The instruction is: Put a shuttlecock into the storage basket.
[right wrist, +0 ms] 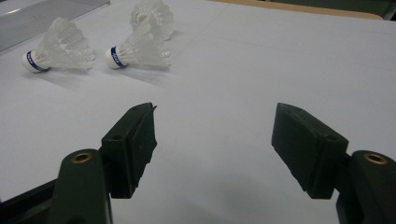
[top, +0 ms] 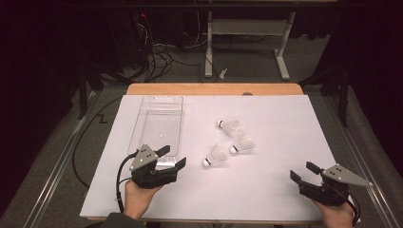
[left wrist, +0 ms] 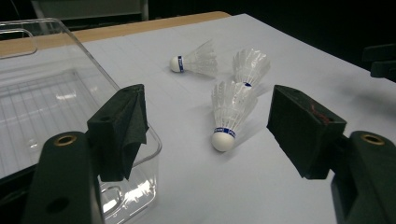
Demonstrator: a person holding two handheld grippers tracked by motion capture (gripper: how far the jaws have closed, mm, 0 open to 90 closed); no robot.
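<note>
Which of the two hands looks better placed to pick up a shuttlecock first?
Left, probably. The left gripper is open beside the clear tray, with the nearest shuttlecock lying just ahead between its jaws. The right gripper, also open, sits farther off near the table's edge.

The white counter (top: 266, 190) is being lit evenly from above, while the surroundings are being left dark. Soft shadows are being cast beside the shuttlecocks (left wrist: 229, 114), and glare is being reflected off the clear plastic tray (left wrist: 42, 102).

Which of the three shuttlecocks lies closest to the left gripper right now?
The front shuttlecock, nearest the left gripper; its cork tip points toward the clear tray. The two others lie farther back and right.
</note>
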